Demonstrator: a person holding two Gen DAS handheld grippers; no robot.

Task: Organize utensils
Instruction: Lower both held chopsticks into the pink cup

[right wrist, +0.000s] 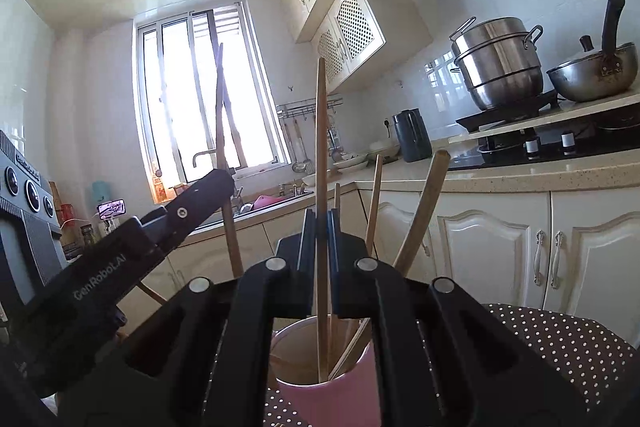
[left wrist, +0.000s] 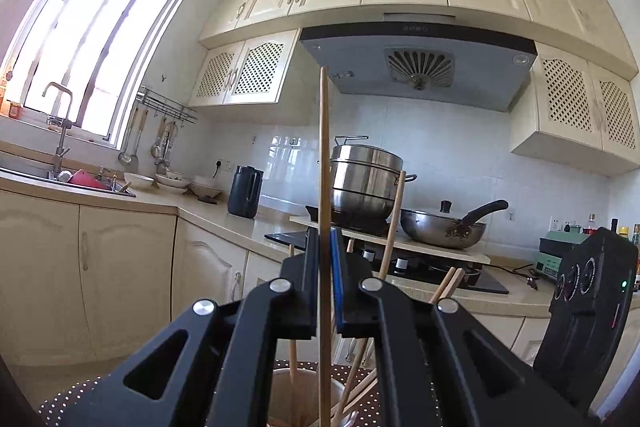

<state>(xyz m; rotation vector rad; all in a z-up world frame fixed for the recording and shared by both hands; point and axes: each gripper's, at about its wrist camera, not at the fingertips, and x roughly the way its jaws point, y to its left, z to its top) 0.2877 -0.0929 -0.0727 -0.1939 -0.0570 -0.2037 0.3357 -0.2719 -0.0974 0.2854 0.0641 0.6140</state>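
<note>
My left gripper (left wrist: 325,241) is shut on an upright wooden chopstick (left wrist: 325,147), whose lower end reaches into the cup (left wrist: 298,393) below. My right gripper (right wrist: 321,227) is shut on another upright chopstick (right wrist: 320,131), its tip inside the pink cup (right wrist: 332,399). Several more chopsticks (right wrist: 424,211) lean in that cup. In the right wrist view the left gripper (right wrist: 212,183) shows at the left with its chopstick (right wrist: 220,99). The right gripper's body (left wrist: 588,307) stands at the right edge of the left wrist view.
The cup stands on a brown polka-dot cloth (right wrist: 560,339). Beyond lies a kitchen counter (right wrist: 500,179) with a stove, a steel pot (right wrist: 496,63), a wok (right wrist: 592,71) and a dark kettle (right wrist: 412,135). A sink (left wrist: 80,183) sits under the window.
</note>
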